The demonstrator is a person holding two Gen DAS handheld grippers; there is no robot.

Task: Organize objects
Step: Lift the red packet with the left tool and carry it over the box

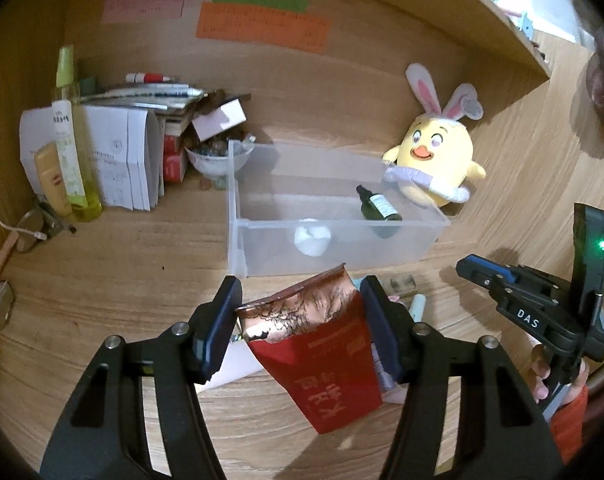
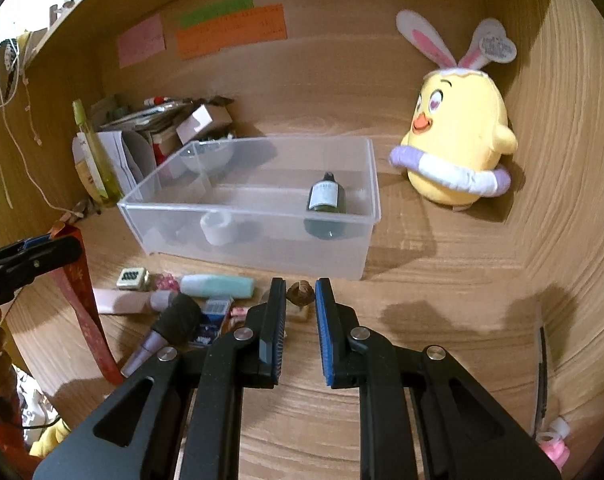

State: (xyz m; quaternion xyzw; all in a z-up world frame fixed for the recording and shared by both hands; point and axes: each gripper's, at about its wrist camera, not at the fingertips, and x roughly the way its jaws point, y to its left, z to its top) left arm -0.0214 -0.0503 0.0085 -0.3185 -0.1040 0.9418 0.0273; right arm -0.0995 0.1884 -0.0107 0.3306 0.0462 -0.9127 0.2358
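Clear plastic bin [image 2: 174, 222] on the wooden table [image 2: 441, 280]
Dark green glass bottle [image 2: 325, 200] lies inside, yellow plush chick [image 2: 457, 136] beside it.

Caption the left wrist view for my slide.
Left gripper holds a red packet before the clear bin on the desk.

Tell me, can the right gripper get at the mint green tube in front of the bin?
Probably yes. The right gripper is shut and holds nothing, and the mint green tube lies uncovered on the desk just left of its fingers.
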